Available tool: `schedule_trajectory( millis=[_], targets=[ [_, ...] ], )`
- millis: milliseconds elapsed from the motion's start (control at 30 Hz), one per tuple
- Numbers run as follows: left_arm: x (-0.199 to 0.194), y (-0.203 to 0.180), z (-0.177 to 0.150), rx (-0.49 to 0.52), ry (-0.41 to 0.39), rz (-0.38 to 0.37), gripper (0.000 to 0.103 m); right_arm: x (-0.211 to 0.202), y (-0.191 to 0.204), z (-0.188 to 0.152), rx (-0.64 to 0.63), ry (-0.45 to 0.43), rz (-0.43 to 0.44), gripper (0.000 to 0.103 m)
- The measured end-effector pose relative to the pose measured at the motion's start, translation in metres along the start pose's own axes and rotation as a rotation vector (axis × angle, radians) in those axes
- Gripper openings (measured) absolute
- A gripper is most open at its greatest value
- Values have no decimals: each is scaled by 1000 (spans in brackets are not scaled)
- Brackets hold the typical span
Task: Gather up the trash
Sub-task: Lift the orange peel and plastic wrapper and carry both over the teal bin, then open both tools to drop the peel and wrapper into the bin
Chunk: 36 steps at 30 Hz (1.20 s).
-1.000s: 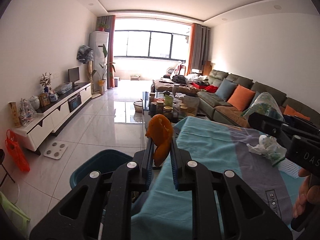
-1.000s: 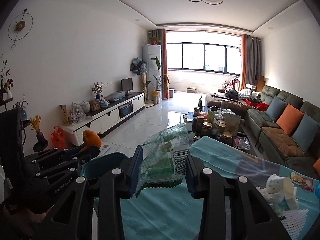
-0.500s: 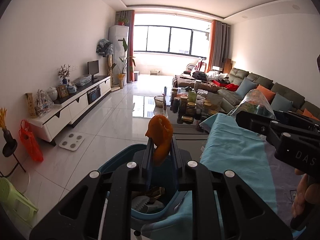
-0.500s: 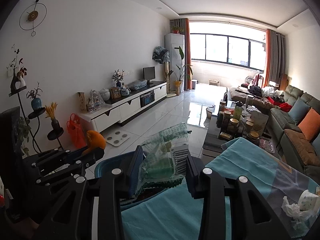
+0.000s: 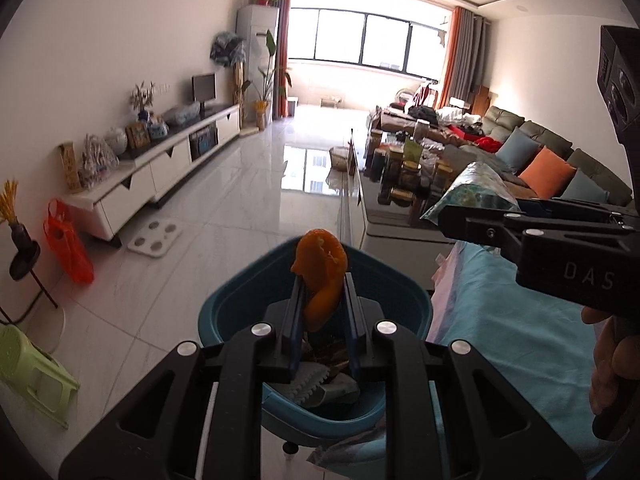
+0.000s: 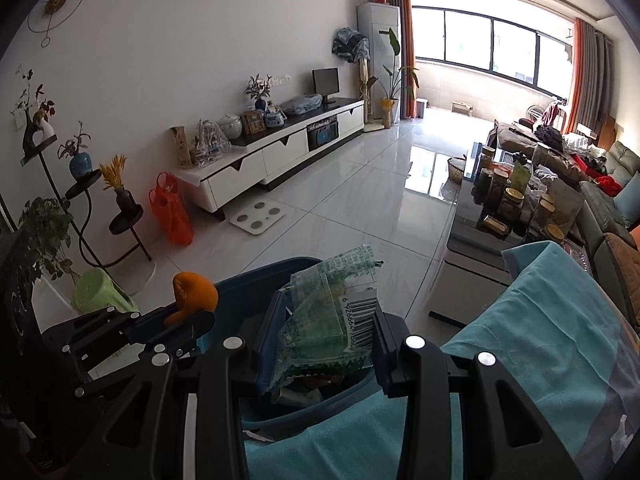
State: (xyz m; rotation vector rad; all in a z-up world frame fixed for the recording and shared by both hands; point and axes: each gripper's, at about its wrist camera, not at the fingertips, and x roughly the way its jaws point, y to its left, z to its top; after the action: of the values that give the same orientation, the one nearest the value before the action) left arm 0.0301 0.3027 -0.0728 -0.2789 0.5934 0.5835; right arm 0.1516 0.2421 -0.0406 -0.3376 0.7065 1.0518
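My left gripper (image 5: 322, 286) is shut on a curled orange peel (image 5: 320, 260) and hangs over the open blue trash bin (image 5: 240, 308), which holds several scraps. My right gripper (image 6: 326, 320) is shut on a crumpled green plastic wrapper (image 6: 336, 280) with a barcode, above the same bin's rim (image 6: 256, 276). In the right wrist view the left gripper (image 6: 192, 316) and its peel (image 6: 196, 292) sit just to the left. In the left wrist view the wrapper (image 5: 476, 188) sticks out at the right. The bin stands against the teal-covered table (image 6: 540, 340).
A coffee table with several jars (image 5: 400, 176) stands beyond the bin. On the tiled floor to the left are a white scale (image 5: 154, 236), an orange bag (image 5: 68, 244), a green stool (image 5: 28, 364) and a black plant stand (image 6: 80, 200). A hand (image 5: 608, 368) grips the right tool.
Both grippers have swung left off the teal table and tipped downward, so the blue bin now lies right below them. The peel and the wrapper stay clamped.
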Motion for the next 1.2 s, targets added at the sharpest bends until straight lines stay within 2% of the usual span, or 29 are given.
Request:
schedule_trajectory(
  millis=[300, 467, 567, 633, 733, 1067, 1200],
  targets=[
    [57, -3, -14, -3, 95, 15, 24, 55, 12, 8, -29, 136, 4, 38],
    [76, 4, -20, -5, 113, 21, 36, 69, 17, 7, -46, 180, 3, 44],
    [81, 9, -22, -10, 113, 29, 38, 70, 16, 6, -36, 179, -2, 45],
    [83, 15, -24, -17, 112, 37, 44, 72, 15, 7, -30, 175, 0, 48],
    [86, 19, -23, -31, 104, 48, 47, 71, 13, 10, -20, 164, 1, 60],
    [65, 26, -17, -54, 64, 66, 51, 57, 3, 13, 14, 127, 10, 63],
    [55, 24, -15, -47, 47, 60, 57, 42, -1, 12, 29, 93, 14, 68]
  ],
)
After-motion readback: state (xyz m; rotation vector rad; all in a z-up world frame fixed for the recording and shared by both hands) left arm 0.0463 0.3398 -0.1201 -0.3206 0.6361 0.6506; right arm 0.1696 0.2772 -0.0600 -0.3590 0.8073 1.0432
